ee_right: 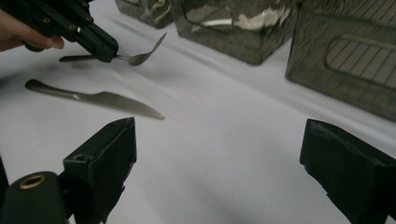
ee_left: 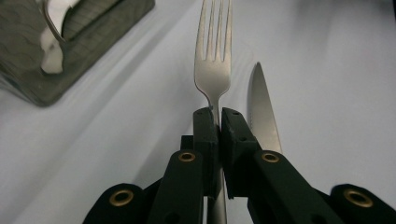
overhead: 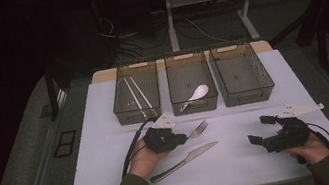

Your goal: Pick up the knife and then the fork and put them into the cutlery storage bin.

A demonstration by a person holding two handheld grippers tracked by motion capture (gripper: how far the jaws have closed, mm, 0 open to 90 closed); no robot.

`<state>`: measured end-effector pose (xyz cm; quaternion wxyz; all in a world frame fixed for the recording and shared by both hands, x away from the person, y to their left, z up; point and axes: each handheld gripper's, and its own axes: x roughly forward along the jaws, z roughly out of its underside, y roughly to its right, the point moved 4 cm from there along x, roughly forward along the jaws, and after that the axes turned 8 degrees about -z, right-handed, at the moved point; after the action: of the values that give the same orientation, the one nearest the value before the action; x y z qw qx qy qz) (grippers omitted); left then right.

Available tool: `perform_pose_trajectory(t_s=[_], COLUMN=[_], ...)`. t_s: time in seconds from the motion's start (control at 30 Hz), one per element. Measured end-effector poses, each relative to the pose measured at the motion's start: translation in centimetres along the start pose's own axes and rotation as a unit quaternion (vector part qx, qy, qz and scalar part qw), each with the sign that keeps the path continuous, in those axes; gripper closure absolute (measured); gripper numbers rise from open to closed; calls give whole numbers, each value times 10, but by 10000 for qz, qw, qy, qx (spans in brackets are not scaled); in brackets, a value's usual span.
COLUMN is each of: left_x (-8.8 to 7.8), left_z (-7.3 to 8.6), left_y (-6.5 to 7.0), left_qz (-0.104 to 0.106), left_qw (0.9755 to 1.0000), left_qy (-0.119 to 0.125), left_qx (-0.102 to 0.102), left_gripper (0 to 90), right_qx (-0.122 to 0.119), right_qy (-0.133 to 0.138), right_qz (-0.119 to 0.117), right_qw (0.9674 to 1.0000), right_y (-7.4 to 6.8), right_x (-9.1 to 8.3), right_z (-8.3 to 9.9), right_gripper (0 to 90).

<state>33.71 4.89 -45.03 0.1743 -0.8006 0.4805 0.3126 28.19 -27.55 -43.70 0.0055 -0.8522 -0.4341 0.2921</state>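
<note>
While the left claw [overhead: 183,137] bites down on the fork [overhead: 199,129], its two black pads are squeezed tight on the handle just below the neck, tines poking out toward two o'clock on the desk [overhead: 108,132]. Over on the left gripper view the fork [ee_left: 214,56] runs straight up from between the jaws, and the knife [ee_left: 262,112] lies just beside it at the right. From the right gripper view the fork [ee_right: 135,57] sits lifted clear of the white surface, bowl end tilted up, the left claw [ee_right: 105,51] clamped on it. The knife [overhead: 184,161] lies flat at about six o'clock from the fork, blade tip pointing to two o'clock, near the claw but apart from it.

Now the right claw [overhead: 261,129]: jaws spread wide, nothing between them, hovering at the right side of the desk, well apart from the cutlery. Three mesh bins at twelve o'clock: left bin [overhead: 136,97] with white chopsticks [overhead: 135,97], middle bin [overhead: 195,105] with a white spoon [overhead: 196,93], right bin [overhead: 243,76].
</note>
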Motion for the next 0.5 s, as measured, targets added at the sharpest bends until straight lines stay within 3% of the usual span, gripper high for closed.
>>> perform_pose_trajectory(t_s=[0.1, 0.17, 0.5], left_x=[-1, -1, 2], left_z=[-6, -12, -37], left_y=[3, 7, 21], left_qz=[-46, -47, -55], left_qw=[10000, 9999, 9993], left_qy=[19, 80, 300], left_qx=[53, 79, 203], left_gripper=[845, 845, 845], right_qx=[149, 324, 426], right_qy=[144, 196, 190], right_qz=[-444, -592, -968], right_qw=[9988, 9975, 9942], right_y=[-2, -4, -14], right_x=[-2, 1, 40], right_z=[-7, -12, -38], right_gripper=[160, 293, 385])
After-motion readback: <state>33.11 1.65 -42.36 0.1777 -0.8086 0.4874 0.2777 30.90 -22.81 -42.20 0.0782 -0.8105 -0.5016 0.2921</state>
